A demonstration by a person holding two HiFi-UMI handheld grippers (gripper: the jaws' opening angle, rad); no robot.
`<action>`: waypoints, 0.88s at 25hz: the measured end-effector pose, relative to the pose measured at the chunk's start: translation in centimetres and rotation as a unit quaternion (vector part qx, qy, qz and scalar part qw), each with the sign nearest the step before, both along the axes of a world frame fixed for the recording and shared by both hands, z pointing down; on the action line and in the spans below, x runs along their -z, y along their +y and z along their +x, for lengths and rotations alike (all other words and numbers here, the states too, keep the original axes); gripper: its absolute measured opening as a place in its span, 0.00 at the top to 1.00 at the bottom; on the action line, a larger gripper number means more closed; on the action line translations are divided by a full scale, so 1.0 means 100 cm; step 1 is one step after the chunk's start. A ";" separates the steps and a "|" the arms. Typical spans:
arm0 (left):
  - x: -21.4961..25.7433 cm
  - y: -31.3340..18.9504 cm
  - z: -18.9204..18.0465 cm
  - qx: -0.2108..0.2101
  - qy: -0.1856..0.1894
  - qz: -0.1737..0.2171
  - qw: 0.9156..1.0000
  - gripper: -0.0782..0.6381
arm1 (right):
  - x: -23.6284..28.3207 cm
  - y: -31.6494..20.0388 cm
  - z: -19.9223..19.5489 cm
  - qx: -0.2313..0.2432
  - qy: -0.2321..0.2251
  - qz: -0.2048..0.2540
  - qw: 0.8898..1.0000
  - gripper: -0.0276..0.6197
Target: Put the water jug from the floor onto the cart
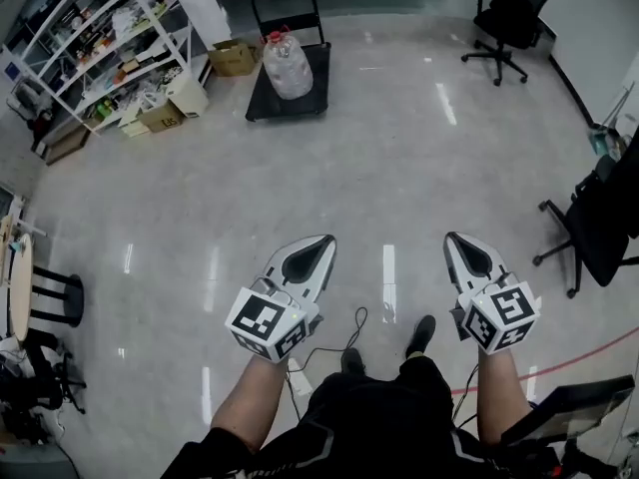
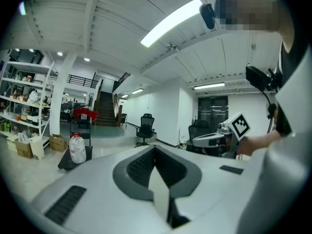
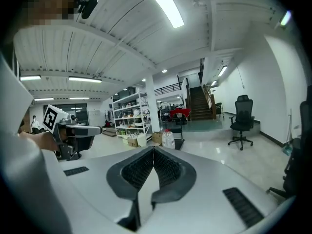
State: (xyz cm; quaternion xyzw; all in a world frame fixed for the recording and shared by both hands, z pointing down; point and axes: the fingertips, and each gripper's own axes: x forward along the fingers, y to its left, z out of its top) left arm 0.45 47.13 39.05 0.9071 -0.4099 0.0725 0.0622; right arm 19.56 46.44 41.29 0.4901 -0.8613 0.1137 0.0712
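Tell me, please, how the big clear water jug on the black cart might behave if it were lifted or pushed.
The water jug looks large against the cart, so it is probably heavy if full; its fill cannot be told. Its clear, rounded walls look smooth, likely slippery to grip. Standing upright and tall, it may tip if pushed high, then roll.

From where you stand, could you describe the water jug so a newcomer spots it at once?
Look right of the white shelving to the black platform cart. On it stands the water jug: clear plastic, red cap, unlike the cardboard boxes nearby.
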 end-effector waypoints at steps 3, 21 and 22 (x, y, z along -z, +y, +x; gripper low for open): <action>-0.006 0.023 -0.009 0.003 0.009 -0.010 1.000 0.89 | 0.002 0.029 -0.002 -0.008 0.010 -0.001 1.000 0.95; 0.038 0.108 0.047 -0.020 0.011 0.010 1.000 0.89 | 0.038 0.119 0.036 -0.009 -0.001 0.022 1.000 0.95; 0.036 0.110 0.050 -0.019 0.012 0.009 1.000 0.89 | 0.037 0.121 0.040 -0.009 0.003 0.023 1.000 0.95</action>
